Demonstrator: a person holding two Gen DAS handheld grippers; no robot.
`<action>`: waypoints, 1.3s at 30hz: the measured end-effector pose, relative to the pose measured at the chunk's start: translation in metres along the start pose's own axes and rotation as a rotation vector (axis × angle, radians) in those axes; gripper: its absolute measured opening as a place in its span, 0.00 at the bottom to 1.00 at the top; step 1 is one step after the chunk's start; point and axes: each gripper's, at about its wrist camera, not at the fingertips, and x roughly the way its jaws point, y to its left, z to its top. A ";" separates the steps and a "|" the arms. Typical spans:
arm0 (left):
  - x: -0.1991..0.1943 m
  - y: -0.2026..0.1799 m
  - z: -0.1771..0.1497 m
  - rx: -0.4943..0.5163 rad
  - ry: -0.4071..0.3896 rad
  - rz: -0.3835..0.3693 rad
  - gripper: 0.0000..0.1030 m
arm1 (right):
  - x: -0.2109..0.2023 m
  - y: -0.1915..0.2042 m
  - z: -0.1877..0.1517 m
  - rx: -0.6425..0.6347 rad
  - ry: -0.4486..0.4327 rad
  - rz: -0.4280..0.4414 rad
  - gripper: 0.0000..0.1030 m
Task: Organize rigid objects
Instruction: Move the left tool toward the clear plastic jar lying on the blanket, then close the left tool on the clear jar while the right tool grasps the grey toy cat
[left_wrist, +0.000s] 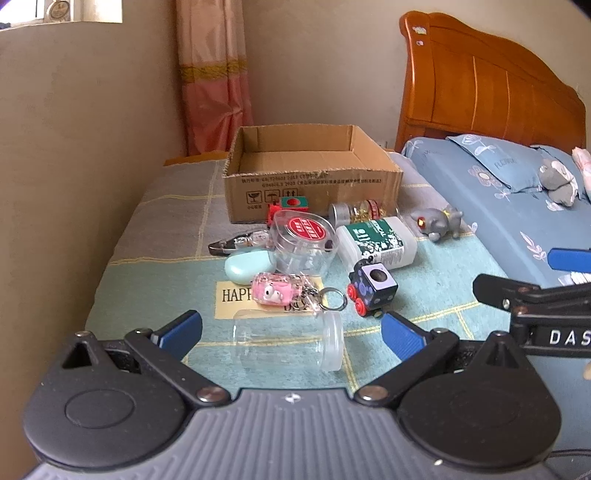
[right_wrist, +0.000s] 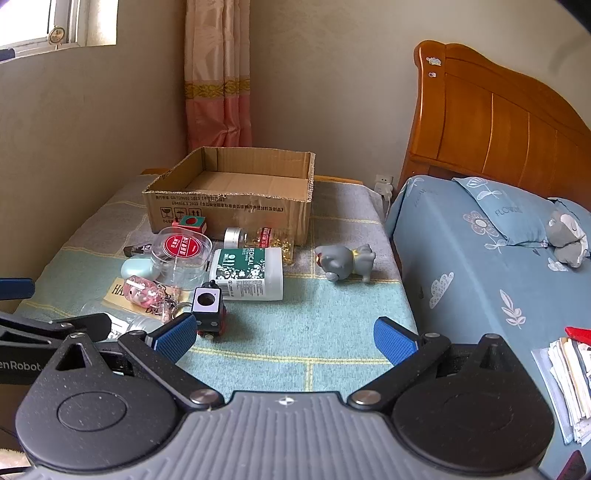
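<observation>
1. Left wrist view. Left gripper (left_wrist: 291, 328): blue pads spread wide, holding nothing, low over the patchwork cloth (left_wrist: 155, 280).
2. Same view. Clear jar (left_wrist: 286, 343) with a frosted cap, lying on its side directly between the spread pads; nearest candidate for pickup.
3. Same view. Beyond the jar: pink keychain (left_wrist: 277, 293), toy train (left_wrist: 371, 293), mint case (left_wrist: 247, 266), round clear tub (left_wrist: 304, 243) with a red label, white bottle (left_wrist: 376, 242), grey toy animal (left_wrist: 439, 221).
4. Same view. Cardboard box (left_wrist: 314, 192) at the far end of the cloth, open-topped, nothing visible inside; the likely destination.
5. Right wrist view. Right gripper (right_wrist: 284, 339): pads likewise apart and empty, over bare cloth, with the toy train just beside its left pad.
6. Same view. White bottle lies flat in front of the box; grey toy animal lies apart to the right.
7. Handling note, as judgement: close the left pads across the jar's barrel rather than its cap, squarely, since a smooth round body on its side may roll or squirt out; lift clear of the keychain ring before carrying to the box.
</observation>
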 end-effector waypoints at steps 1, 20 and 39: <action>0.001 0.000 0.000 0.003 0.004 -0.004 0.99 | 0.000 0.000 0.000 0.000 -0.002 0.003 1.00; 0.052 0.020 -0.005 0.093 0.163 -0.149 0.99 | 0.018 -0.013 0.001 -0.040 -0.021 0.079 1.00; 0.090 0.020 -0.006 0.057 0.197 -0.117 0.88 | 0.060 -0.032 -0.006 0.013 0.071 0.061 1.00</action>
